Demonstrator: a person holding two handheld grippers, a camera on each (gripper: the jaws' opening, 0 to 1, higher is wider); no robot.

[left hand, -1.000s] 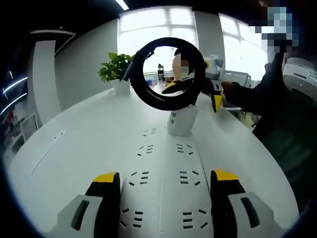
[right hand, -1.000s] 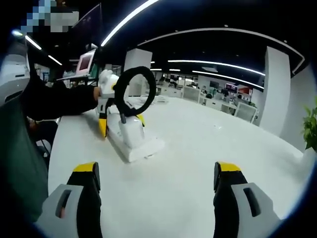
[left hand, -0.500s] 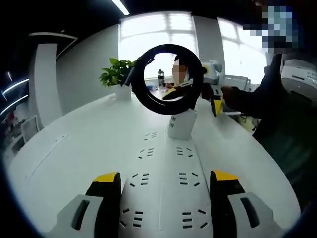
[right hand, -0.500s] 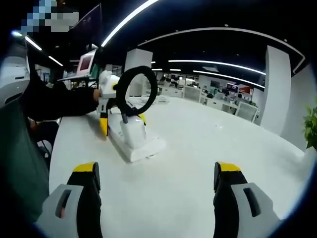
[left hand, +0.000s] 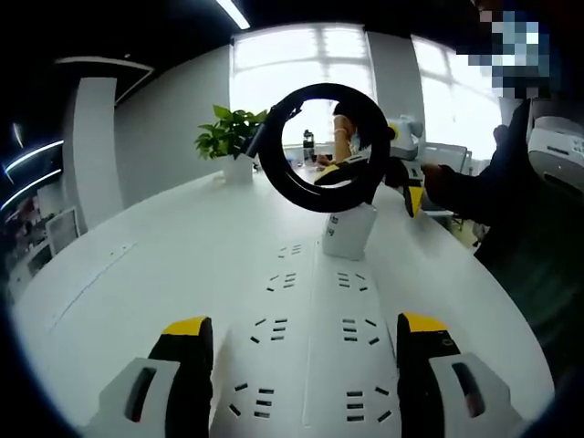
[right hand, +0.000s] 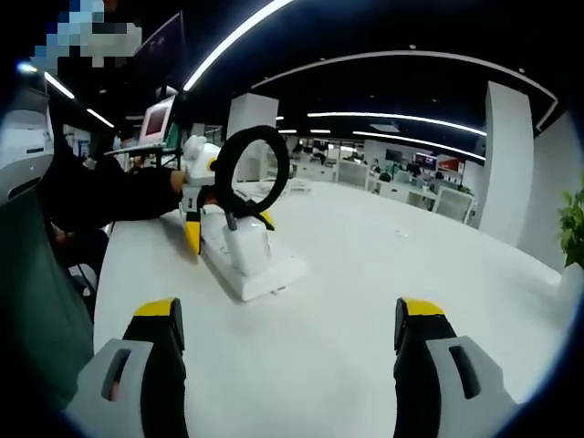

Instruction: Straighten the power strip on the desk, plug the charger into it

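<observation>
Lying lengthwise on one white table (left hand: 137,274), one white power strip (left hand: 310,356), near end cut off between the left gripper (left hand: 306,365) and its spread, empty fingers (left hand: 187,342). Standing on the strip's far end, one white charger (left hand: 349,230), topped by one black coiled cable (left hand: 321,146). Seen across the table, the same charger (right hand: 245,248) and strip (right hand: 255,274); right gripper (right hand: 290,360) likewise spread and empty. Too small to make out whether the charger's prongs sit in a socket. One potted plant (left hand: 233,137) behind.
</observation>
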